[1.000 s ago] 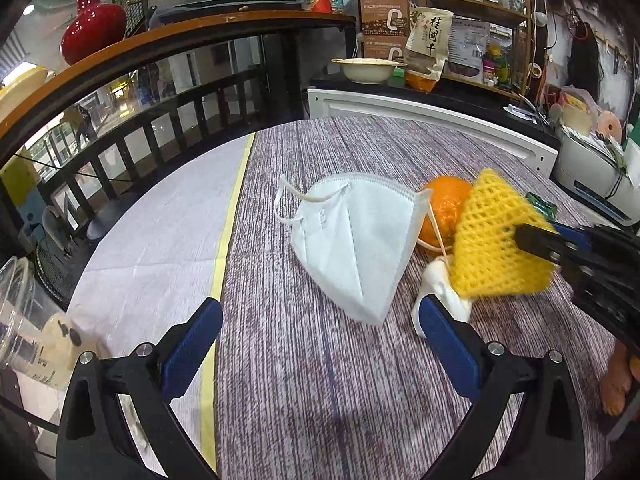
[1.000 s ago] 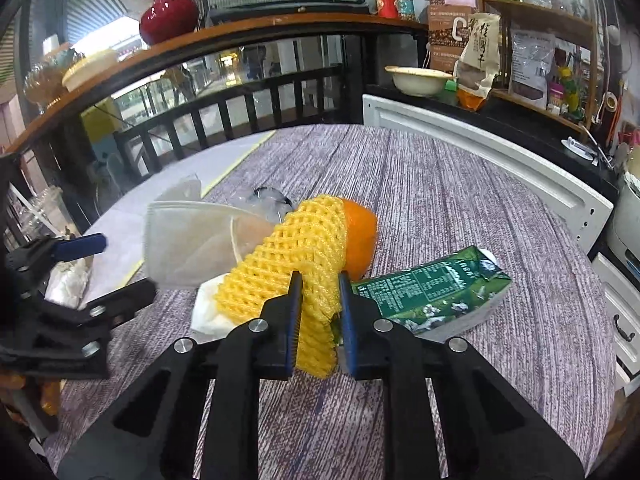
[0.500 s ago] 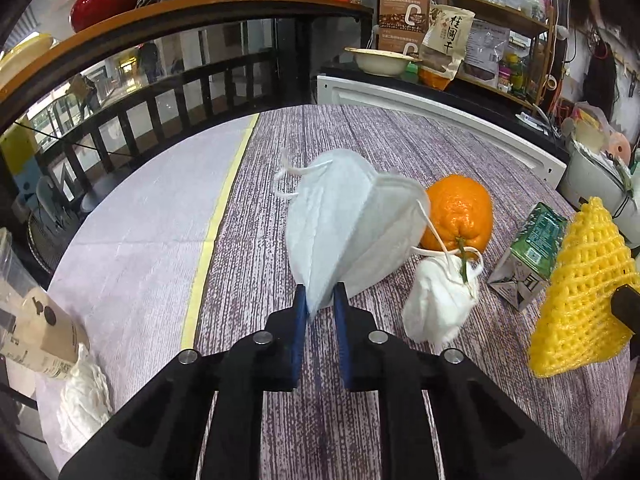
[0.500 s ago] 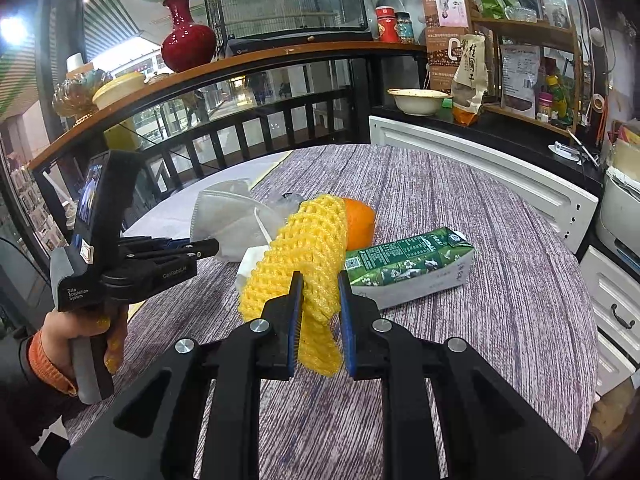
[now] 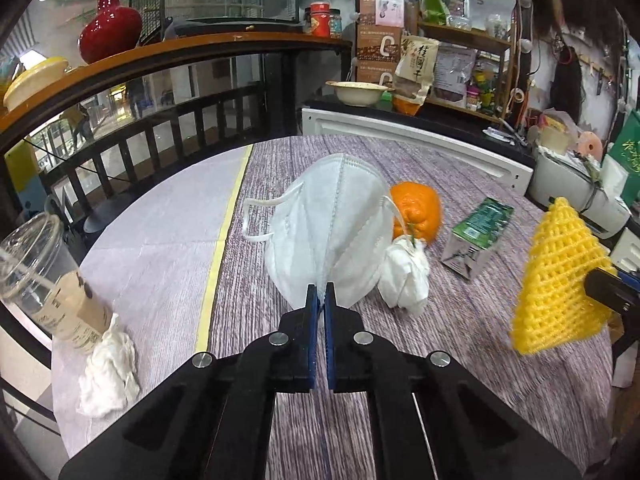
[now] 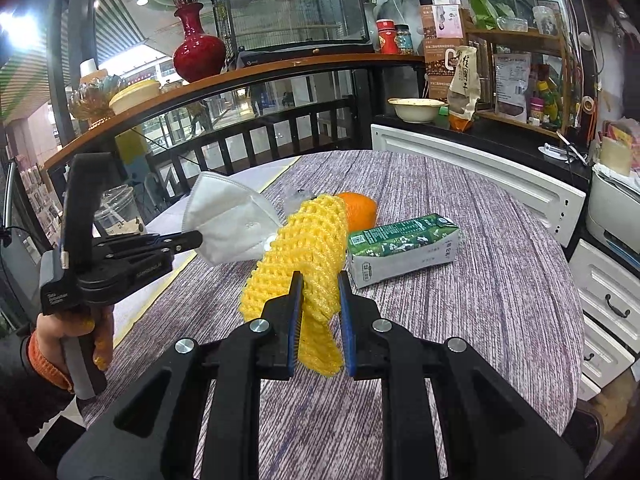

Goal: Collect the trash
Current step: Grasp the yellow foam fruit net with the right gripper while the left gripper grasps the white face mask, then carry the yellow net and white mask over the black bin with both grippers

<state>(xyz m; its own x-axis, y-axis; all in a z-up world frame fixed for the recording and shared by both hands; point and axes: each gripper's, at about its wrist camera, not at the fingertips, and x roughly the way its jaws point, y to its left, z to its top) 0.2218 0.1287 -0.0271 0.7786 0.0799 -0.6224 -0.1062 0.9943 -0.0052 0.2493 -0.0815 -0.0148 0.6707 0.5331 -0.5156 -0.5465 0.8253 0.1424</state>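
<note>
Mask [image 5: 332, 228] hangs pinched by its lower edge in my left jaws, which are closed tight on it, lifted above the desk [image 5: 280, 432]. Behind it lie an orange [image 5: 418, 214], a crumpled tissue [image 5: 404, 280] and a green carton [image 5: 478, 236]; a plastic cup [image 5: 44, 276] and another tissue [image 5: 108, 372] sit at the left edge. From my right side, narrow jaws clamp a yellow foam net [image 6: 308, 256], held off the desk in front of the orange and beside the carton [image 6: 400, 248]; my left gripper [image 6: 200, 236] holds the mask [image 6: 228, 220] alongside.
</note>
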